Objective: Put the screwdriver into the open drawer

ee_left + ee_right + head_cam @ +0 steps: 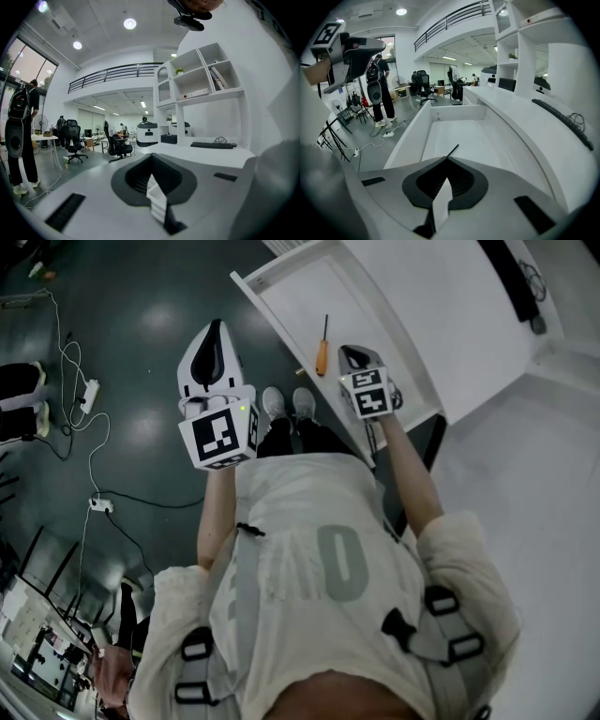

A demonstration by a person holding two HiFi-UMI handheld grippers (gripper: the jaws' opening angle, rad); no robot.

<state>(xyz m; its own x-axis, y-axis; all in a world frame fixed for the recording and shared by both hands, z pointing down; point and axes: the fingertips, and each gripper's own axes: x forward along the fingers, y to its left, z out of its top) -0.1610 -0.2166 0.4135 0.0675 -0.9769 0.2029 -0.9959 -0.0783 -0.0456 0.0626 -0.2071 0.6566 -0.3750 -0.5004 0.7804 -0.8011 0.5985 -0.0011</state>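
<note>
Left claw (216,331): closed, empty, held over the floor, well apart from the work. Right claw (354,356): closed on nothing, over the near end of the drawer (305,301). Screwdriver (322,351) lies on the drawer bottom just beside it, so judged placed. Advice: lift the right claw straight up, clear of the orange handle.

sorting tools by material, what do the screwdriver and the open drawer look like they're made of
The screwdriver has a smooth orange handle, most likely plastic, and a thin, straight dark shaft that is probably metal. The drawer is made of flat matte white panels with square edges. It looks like painted or laminated board, though coated metal can't be ruled out.
</note>
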